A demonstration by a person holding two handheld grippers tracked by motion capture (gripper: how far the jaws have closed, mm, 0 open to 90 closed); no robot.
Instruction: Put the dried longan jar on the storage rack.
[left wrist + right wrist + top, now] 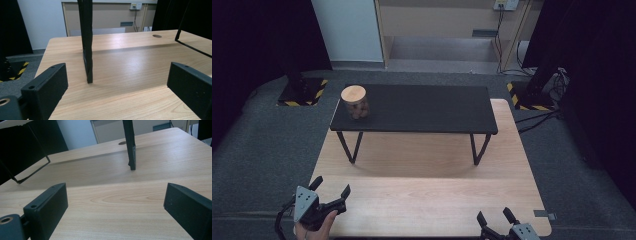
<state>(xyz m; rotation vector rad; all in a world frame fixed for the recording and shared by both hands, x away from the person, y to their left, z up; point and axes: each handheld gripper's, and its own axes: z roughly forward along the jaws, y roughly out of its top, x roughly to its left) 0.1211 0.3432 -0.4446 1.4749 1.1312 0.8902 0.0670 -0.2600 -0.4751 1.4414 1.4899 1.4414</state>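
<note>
A clear jar (355,103) with a round wooden lid and brown contents stands at the left end of a small black shelf (427,107) on thin black legs. The shelf sits on a light wooden table (427,192). My left gripper (331,188) is open near the table's front left corner, held in a hand. My right gripper (496,217) is open at the front right edge. In the left gripper view the gripper (117,85) faces a shelf leg (87,50). In the right gripper view the gripper (116,206) has another leg (130,145) ahead. Nothing lies between either pair of jaws.
Grey carpet surrounds the table. Black stands with yellow-black striped bases (302,92) flank the far corners, and cables (537,117) run along the floor at right. A pale wall panel (349,30) and a wooden cabinet (447,20) stand behind.
</note>
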